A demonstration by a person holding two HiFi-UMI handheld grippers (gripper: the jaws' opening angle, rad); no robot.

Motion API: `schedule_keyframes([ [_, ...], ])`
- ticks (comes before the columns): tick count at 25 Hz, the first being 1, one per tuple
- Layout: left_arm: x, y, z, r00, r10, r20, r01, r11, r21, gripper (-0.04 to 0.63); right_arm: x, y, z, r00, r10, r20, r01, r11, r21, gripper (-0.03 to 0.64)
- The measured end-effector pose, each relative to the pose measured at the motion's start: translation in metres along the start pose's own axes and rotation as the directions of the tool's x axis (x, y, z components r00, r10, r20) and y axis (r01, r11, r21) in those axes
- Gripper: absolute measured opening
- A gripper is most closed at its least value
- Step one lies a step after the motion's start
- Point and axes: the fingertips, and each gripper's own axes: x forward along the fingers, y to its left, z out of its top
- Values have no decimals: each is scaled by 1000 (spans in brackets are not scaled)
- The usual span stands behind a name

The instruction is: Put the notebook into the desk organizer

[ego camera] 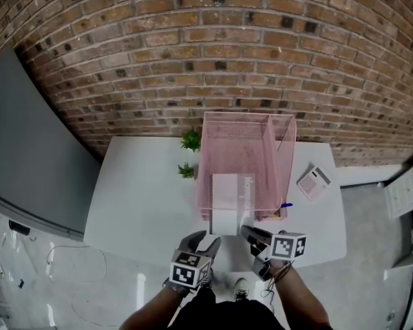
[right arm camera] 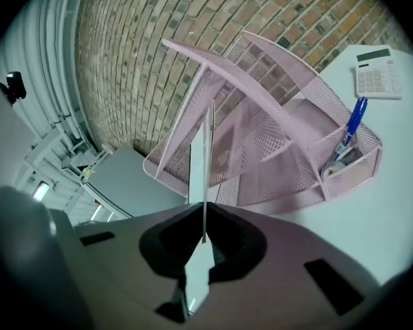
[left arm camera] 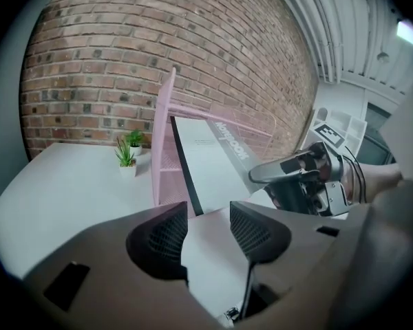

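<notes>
The white notebook (ego camera: 226, 198) with a black spine leans in the front of the pink mesh desk organizer (ego camera: 206, 150), its near end sticking out toward me. My right gripper (ego camera: 248, 232) is shut on that near edge; in the right gripper view the notebook (right arm camera: 203, 157) shows edge-on, running from the closed jaws (right arm camera: 203, 238) up into the organizer (right arm camera: 261, 115). My left gripper (ego camera: 205, 239) is open beside it. In the left gripper view the pads (left arm camera: 208, 229) stand apart over the notebook (left arm camera: 213, 163) without pressing it, and the right gripper (left arm camera: 289, 170) shows at the right.
A white calculator (ego camera: 314, 182) lies on the white table (ego camera: 138, 205) right of the organizer. Two small potted plants (ego camera: 191, 140) (ego camera: 186, 170) stand to its left. A blue pen (right arm camera: 354, 122) sits in the organizer's front cup. A brick wall (ego camera: 206, 47) stands behind.
</notes>
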Motion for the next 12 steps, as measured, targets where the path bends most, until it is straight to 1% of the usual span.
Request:
schedule_keyframes([
  [5,9,7,6,1000,3,10,-3,1000,14,179,9,4,9,1000,12,8,-12,1000,19,12],
  [9,14,14,11,1000,19,22,-19,1000,14,179,14,5,14,1000,6,4,-6,1000,10,12],
  [12,16,15,13,999,20,26,-21,999,41,179,16,6,19,1000,5,8,-5,1000,14,14],
])
